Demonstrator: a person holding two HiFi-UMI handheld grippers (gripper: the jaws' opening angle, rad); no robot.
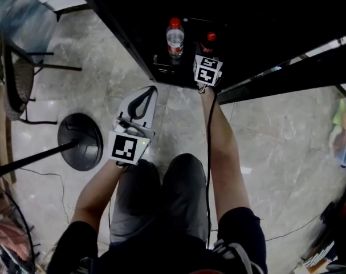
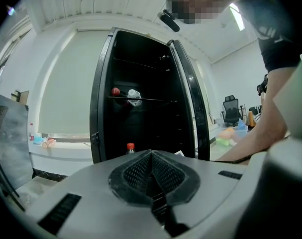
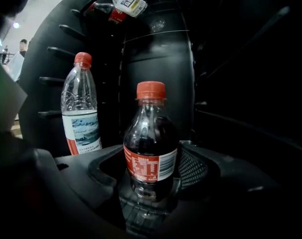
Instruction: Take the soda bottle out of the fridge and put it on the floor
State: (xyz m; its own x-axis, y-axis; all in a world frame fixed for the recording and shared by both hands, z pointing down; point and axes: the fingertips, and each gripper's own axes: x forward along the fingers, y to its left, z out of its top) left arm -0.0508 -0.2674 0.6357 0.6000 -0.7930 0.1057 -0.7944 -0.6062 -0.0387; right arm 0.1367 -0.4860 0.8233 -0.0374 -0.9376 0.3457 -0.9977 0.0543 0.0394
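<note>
A small soda bottle (image 3: 150, 148) with dark drink, a red cap and a red label stands upright on the bottom of the open black fridge (image 1: 133, 33). My right gripper (image 3: 151, 178) reaches into the fridge, open, its jaws on either side of the bottle's lower half. In the head view the marker cube of the right gripper (image 1: 207, 67) hides most of the soda bottle (image 1: 210, 39); only its red cap shows. My left gripper (image 1: 151, 90) hovers over the floor outside the fridge, shut and holding nothing.
A clear water bottle (image 3: 81, 108) with a red cap stands left of the soda. More bottles (image 3: 122, 4) lie on a shelf above. The open fridge door (image 1: 287, 73) juts out at right. A round black stand base (image 1: 80, 141) and a chair (image 1: 16, 79) are at left.
</note>
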